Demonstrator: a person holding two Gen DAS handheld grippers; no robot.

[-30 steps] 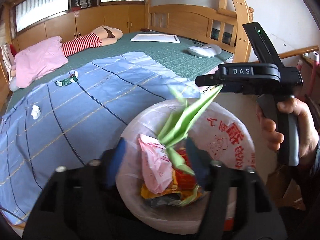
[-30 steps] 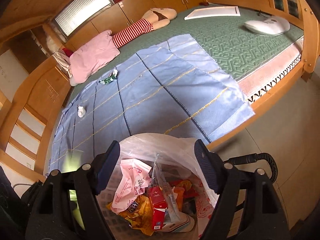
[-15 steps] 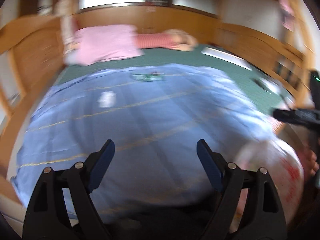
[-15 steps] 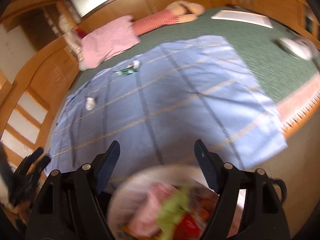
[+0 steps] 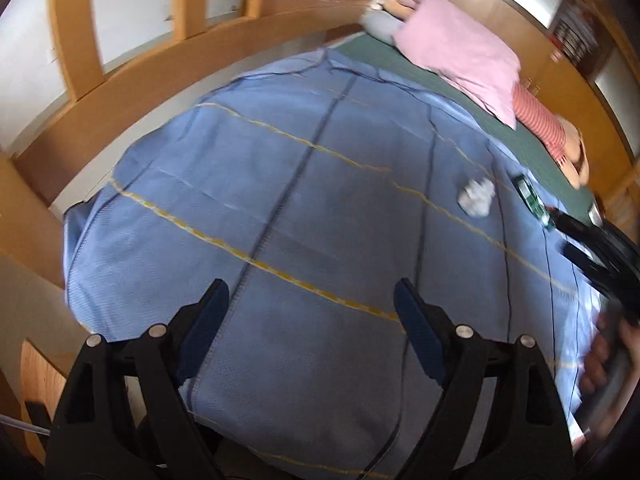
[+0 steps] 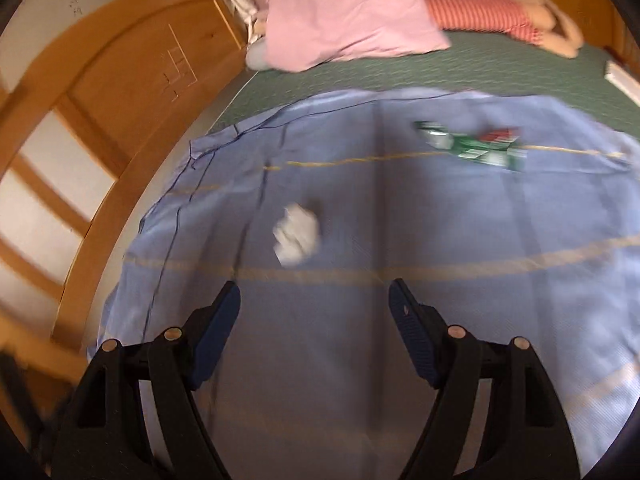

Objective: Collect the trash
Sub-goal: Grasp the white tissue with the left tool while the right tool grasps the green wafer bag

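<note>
White crumpled paper wad (image 6: 297, 235) lies on blue striped cloth sheet (image 6: 400, 320), at eleven o'clock from right gripper (image 6: 314, 322); green flattened wrapper (image 6: 472, 146) at one. Both tongs spread, empty; left gripper (image 5: 310, 322) just widened. Centre over wad before pinching.

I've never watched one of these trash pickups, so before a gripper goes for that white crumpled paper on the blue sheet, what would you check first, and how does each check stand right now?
1. Right gripper open and empty: ok, jaws wide, nothing between them.
2. Left gripper open and empty: ok; its jaws have just been opening.
3. Crumpled white paper in view and unobstructed: ok, just ahead of the right gripper, slightly left.
4. Green wrapper apart from the paper: ok, farther up the blue sheet.
5. Picture steady enough to aim: not ok, both views are blurred.
6. Trash bin position: cannot tell, out of view.
</note>
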